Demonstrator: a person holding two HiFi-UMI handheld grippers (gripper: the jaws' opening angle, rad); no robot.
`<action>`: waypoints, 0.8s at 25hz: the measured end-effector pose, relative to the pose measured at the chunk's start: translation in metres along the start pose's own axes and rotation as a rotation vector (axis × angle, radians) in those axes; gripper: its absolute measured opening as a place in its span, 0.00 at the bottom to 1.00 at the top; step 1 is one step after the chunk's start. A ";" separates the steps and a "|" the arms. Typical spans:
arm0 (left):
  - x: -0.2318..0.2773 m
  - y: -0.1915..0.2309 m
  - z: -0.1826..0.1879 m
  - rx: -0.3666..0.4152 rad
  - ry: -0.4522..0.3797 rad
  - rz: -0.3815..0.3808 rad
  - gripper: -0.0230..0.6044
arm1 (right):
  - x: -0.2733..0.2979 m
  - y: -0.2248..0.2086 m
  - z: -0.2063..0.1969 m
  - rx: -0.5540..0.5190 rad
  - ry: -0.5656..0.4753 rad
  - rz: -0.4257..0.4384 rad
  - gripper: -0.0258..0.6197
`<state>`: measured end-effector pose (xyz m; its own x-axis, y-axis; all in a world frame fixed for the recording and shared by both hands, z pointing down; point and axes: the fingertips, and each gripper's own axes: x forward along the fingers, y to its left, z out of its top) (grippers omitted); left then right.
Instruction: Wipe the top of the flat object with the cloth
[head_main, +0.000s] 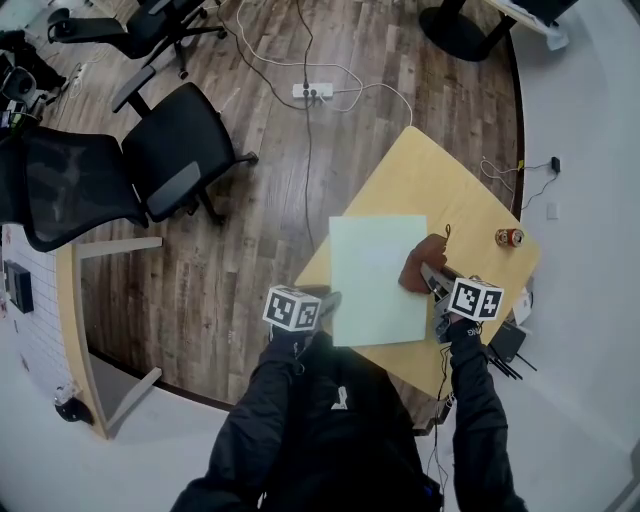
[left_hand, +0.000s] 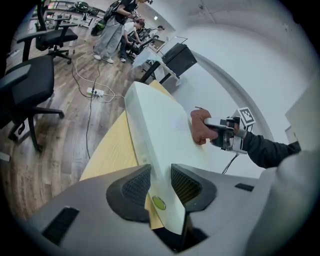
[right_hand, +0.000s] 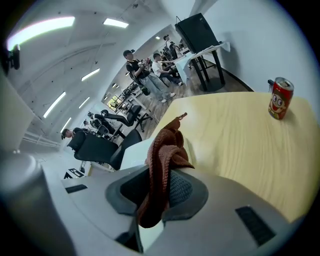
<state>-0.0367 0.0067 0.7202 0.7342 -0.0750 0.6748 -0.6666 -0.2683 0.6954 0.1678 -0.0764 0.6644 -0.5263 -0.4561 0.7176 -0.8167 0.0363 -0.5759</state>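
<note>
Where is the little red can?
In the head view, the red can stands near the wooden table's right edge, just right of the brown cloth that the right gripper holds.

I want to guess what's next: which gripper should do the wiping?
Probably the right gripper: it clamps the brown cloth by the pale green board, while the left gripper pinches that board's edge.
</note>
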 end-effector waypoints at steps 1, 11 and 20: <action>0.000 0.000 0.000 -0.001 -0.001 -0.001 0.26 | 0.001 0.010 0.004 -0.005 -0.007 0.021 0.18; 0.000 0.000 -0.002 -0.010 -0.001 -0.009 0.26 | 0.076 0.132 0.008 -0.060 0.029 0.242 0.18; 0.001 0.000 0.000 -0.021 -0.002 -0.021 0.26 | 0.139 0.162 -0.011 -0.064 0.129 0.257 0.18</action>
<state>-0.0360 0.0069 0.7207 0.7483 -0.0713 0.6595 -0.6536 -0.2496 0.7145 -0.0402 -0.1240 0.6758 -0.7401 -0.3082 0.5977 -0.6640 0.1942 -0.7221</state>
